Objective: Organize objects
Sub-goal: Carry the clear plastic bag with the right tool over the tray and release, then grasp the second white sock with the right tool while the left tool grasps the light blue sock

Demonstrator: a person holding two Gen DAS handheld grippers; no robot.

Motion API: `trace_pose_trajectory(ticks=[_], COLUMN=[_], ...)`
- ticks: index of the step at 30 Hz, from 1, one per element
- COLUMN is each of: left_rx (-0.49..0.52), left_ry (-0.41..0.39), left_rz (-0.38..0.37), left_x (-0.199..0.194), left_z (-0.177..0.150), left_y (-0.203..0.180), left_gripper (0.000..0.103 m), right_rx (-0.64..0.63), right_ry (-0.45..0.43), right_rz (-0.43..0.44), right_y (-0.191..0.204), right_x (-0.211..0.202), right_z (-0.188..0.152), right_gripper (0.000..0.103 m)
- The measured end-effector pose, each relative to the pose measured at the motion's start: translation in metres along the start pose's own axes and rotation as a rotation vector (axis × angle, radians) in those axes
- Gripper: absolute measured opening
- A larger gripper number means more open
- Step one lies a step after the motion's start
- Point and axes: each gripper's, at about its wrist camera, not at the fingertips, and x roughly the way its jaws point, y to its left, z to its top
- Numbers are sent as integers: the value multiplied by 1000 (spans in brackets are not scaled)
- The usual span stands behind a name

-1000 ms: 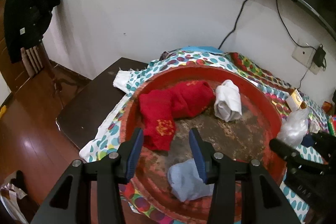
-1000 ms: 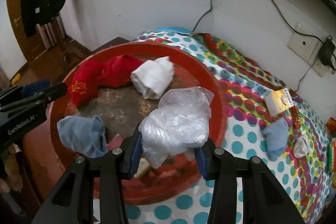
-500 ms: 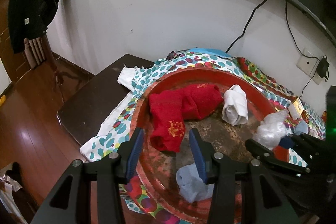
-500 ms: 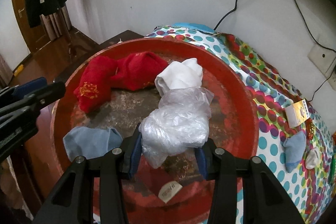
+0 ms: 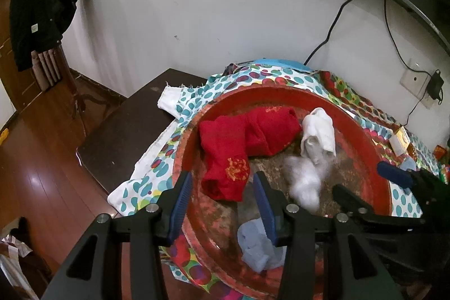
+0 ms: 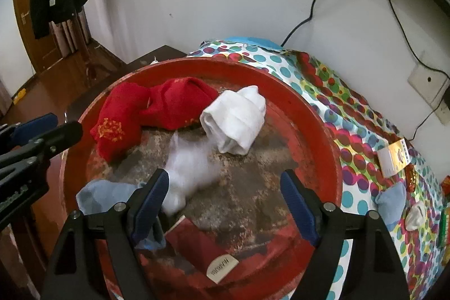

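- Right claw (image 6: 225, 197): jaws opening, wide apart now; clear plastic bag (image 6: 188, 173) is blurred, looks to be dropping out from betw. them, nearer the left pad, not pressed by either.
- Left claw (image 5: 222, 204): half open, nothing held; hangs over near rim of red tray (image 5: 374, 151), pointing at the red cloth (image 5: 239, 148).
- Where things are: bag lands mid-tray on the worn bare patch, just beside the white rolled cloth (image 6: 236, 120) and near the red cloth. Tray sits on a dotted cover (image 6: 332, 92) on the counter.
- Handling, my read: bag is v. light, thin, crinkly, slippery; no stiffness, may drift or unfold once let go. Best to pinch a bunched fold, not a flat face.
- Cloths: soft, limp, easy grip; take at a thick fold or the roll's middle so it doesn't unroll.
- Count in tray: 1 plastic bag, 1 white roll, 1 red cloth (maybe 2 pcs overlapped, can't tell), 1 light-blue cloth (image 6: 101, 193) by near rim, partly behind right claw's left finger, 1 small label tag (image 6: 222, 269).
- Off tray, on cover to the right: 1 more light-blue cloth (image 6: 392, 204), 1 small white item, 1 card/packet (image 6: 393, 156); further bits at the edge too small to tell.
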Motion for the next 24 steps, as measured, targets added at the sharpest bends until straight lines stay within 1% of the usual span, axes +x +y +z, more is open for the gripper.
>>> trace_pose_trajectory(ticks=[6, 14, 19, 21, 22, 24], left_rx=[23, 71, 110, 127, 134, 134], left_ry=[7, 14, 16, 19, 19, 27], left_rz=[-4, 8, 7, 14, 15, -2], left_x=[1, 3, 5, 6, 7, 7], left_z=[-3, -8, -12, -13, -14, -14], left_y=[-9, -26, -39, -44, -46, -49], left_gripper=[46, 46, 46, 46, 46, 46], right_rx=[50, 165, 261, 283, 298, 342], right_ry=[-24, -35, -32, -32, -30, -30], right_rz=[-5, -60, -133, -170, -205, -235], right_y=[-23, -85, -137, -157, -170, -198], right_x=[-18, -39, -47, -51, -53, -55], right_z=[-13, -42, -71, -84, -91, -106], right_gripper=[80, 81, 81, 81, 81, 81])
